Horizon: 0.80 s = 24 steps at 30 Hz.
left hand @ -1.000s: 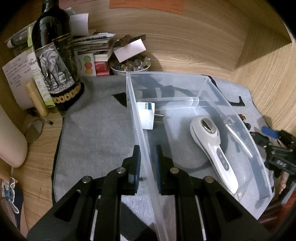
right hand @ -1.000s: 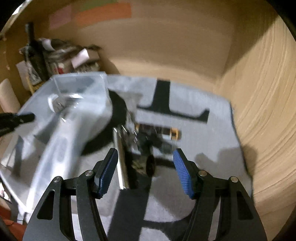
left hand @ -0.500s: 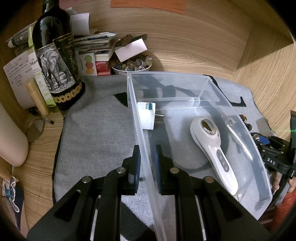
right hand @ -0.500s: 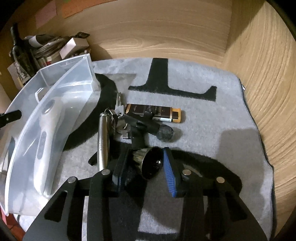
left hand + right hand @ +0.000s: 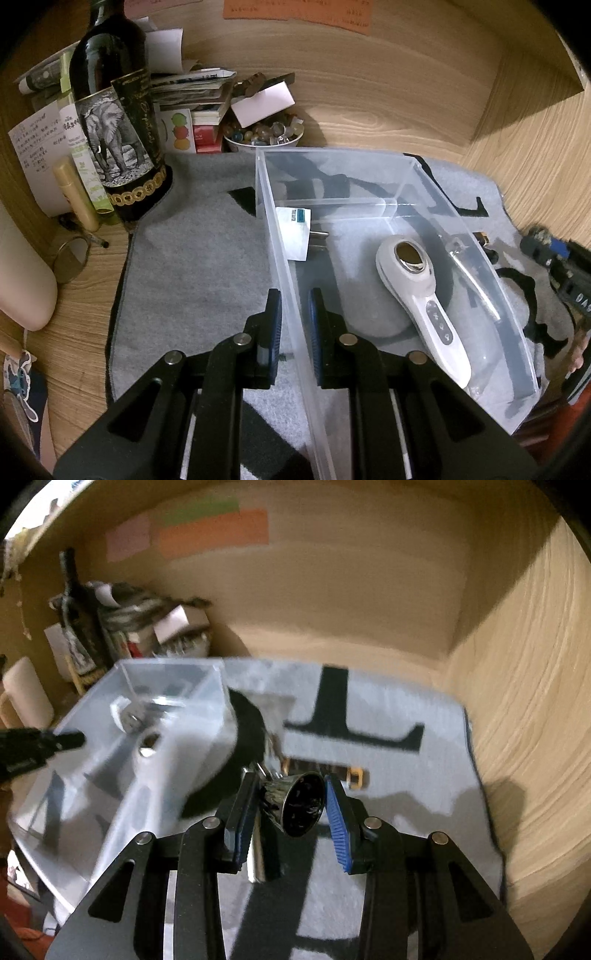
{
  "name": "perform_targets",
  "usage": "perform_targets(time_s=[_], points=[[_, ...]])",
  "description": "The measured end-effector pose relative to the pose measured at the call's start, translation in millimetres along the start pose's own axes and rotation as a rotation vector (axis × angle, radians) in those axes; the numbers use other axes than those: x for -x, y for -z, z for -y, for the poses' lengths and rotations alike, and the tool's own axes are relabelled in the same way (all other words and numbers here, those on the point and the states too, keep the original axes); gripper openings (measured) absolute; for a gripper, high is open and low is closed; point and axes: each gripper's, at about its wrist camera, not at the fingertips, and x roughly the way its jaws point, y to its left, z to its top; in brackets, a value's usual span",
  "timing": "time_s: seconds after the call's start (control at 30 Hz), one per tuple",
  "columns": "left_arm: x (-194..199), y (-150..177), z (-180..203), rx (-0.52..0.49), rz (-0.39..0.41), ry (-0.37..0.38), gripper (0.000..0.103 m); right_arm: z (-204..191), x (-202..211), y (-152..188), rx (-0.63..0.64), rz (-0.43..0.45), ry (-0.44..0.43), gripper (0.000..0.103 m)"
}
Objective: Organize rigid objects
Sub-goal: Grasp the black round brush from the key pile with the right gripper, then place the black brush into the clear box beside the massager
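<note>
- Cup (image 5: 301, 803): a small dark cup-shaped piece, clamped in our right gripper (image 5: 291, 812) above the grey mat (image 5: 406, 738); its jaws have just been closing on it.
- We hold it off-centre by a tapered wall, so it could twist out on the way to the bin (image 5: 122, 760) (the view is blurred, so contact is hard to judge).
- Our left gripper (image 5: 293, 328) has its jaws closed on the bin (image 5: 288, 258) wall; a slip there lets it shift.
- Dropped carelessly, the cup may strike the white device (image 5: 421, 295).
</note>
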Motion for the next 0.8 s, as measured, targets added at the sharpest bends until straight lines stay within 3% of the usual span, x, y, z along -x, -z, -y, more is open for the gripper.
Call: perform_targets(time_s=[0.4,0.6,0.8], points=[[5.3,1.7,-2.9,0.001,0.013,0.022,0.013,-42.3,22.3,-40.3,0.08,0.126,-0.087,0.033],[5.6,2.9,-3.8,0.0,0.019,0.029,0.013,-68.3,11.0,-49.8,0.13,0.12,-0.142,0.033],[6.1,3.5,-4.2,-0.002,0.021,0.038,0.013,-93.8,-16.6,-53.9,0.183,0.057,-0.193,0.033]])
